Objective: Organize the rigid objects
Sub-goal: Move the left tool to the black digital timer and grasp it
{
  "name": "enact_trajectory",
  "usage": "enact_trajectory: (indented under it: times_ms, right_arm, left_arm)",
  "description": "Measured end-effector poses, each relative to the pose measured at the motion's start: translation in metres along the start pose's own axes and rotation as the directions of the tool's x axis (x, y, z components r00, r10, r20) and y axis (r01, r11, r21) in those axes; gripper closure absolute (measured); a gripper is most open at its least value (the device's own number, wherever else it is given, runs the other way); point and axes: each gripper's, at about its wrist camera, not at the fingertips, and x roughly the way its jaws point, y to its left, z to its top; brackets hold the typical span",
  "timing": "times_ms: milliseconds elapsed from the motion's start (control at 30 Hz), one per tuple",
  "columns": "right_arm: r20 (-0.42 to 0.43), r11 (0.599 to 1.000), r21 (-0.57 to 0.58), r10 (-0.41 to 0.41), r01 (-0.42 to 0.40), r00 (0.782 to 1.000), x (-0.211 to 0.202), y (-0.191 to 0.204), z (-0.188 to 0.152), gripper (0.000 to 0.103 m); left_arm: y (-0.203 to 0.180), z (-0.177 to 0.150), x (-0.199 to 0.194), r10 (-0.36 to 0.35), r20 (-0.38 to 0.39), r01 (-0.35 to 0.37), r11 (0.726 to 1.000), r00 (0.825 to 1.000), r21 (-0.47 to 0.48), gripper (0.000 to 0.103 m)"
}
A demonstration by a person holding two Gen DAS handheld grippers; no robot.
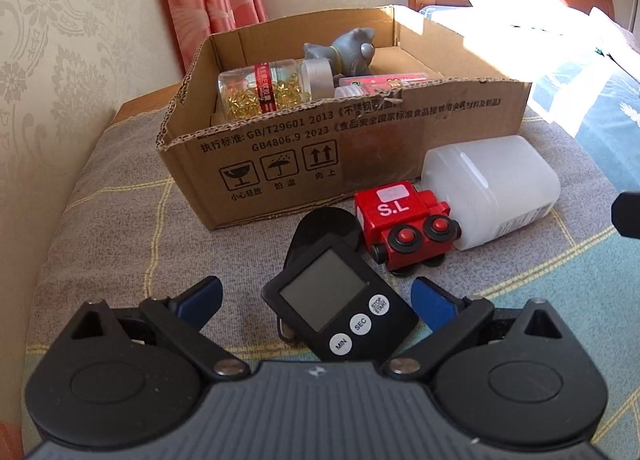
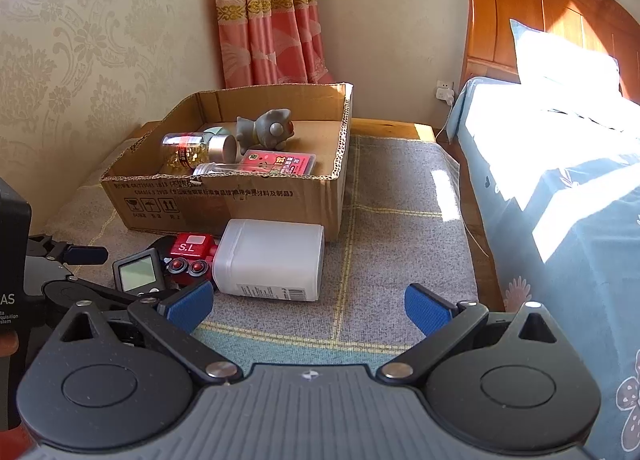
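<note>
A black digital timer point(image 1: 340, 306) lies on the grey cloth between the fingers of my open left gripper point(image 1: 316, 298), which do not touch it. Beyond it lie a black disc point(image 1: 326, 226), a red toy train point(image 1: 406, 224) on its side and a white plastic bottle point(image 1: 490, 190). The cardboard box point(image 1: 360, 148) behind holds a capsule jar point(image 1: 264, 88), a grey toy figure point(image 1: 348, 48) and a red packet point(image 1: 384, 82). My right gripper point(image 2: 308, 306) is open and empty, just in front of the white bottle point(image 2: 272, 258). The timer point(image 2: 138, 270) and train point(image 2: 192, 256) show at its left.
The cloth covers a low bench against the wallpapered wall point(image 1: 60, 40). A pink curtain point(image 2: 272, 12) hangs behind the box. A bed with blue bedding point(image 2: 560, 180) and a wooden headboard point(image 2: 540, 8) stands at the right. The left gripper's body point(image 2: 24, 272) shows at the right wrist view's left edge.
</note>
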Motion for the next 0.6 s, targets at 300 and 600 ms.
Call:
enact_trajectory:
  times_ms: [300,600]
  right_arm:
    - [-0.009,1.0,-0.021,0.008,-0.008,1.0,0.002,0.008,-0.002,0.0]
    - [-0.011,0.999,-0.035,0.017,-0.017,1.0,0.0,0.016,-0.003,0.0]
  left_arm:
    - [0.028,-0.027,-0.012,0.036,-0.04,-0.038,0.997,0.999,-0.062,0.002]
    - [0.034,-0.026,-0.011,0.024,-0.064,-0.031,0.995,0.998,-0.099,0.003]
